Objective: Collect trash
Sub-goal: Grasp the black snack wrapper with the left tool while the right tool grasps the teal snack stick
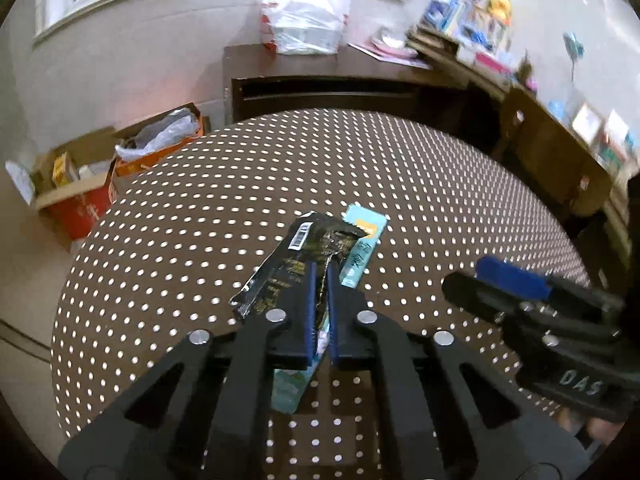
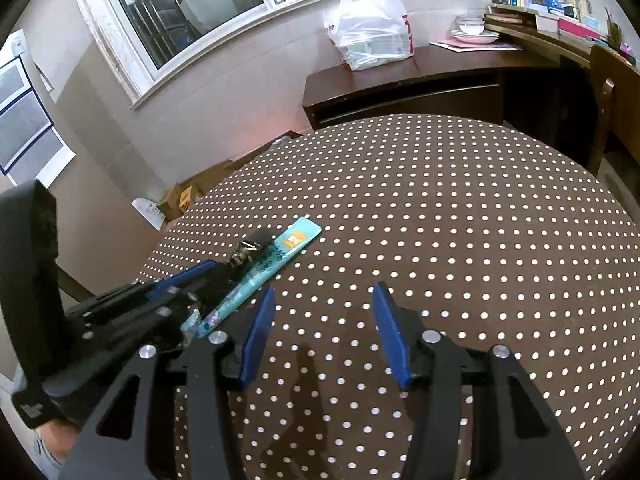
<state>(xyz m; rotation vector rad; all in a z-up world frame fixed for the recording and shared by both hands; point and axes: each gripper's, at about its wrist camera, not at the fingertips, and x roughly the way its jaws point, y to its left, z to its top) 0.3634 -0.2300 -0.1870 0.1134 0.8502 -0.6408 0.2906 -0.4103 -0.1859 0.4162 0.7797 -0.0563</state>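
My left gripper (image 1: 320, 276) is shut on a crumpled black wrapper (image 1: 288, 264) with a barcode and a teal wrapper (image 1: 360, 248) together, just above the brown polka-dot table (image 1: 200, 240). In the right wrist view the teal wrapper (image 2: 276, 260) and black wrapper (image 2: 250, 250) stick out of the left gripper (image 2: 216, 270) at the left. My right gripper (image 2: 324, 300) is open and empty over the table (image 2: 440, 220), to the right of the wrappers. It also shows in the left wrist view (image 1: 500, 280) at the right edge.
A white plastic bag (image 1: 304, 20) stands on a dark wooden desk (image 1: 320, 80) under the window. Cardboard boxes (image 1: 100, 176) with clutter sit on the floor at the left. Books and toys fill a shelf (image 1: 480, 32) at the right. A wooden chair (image 2: 604, 112) is at the right.
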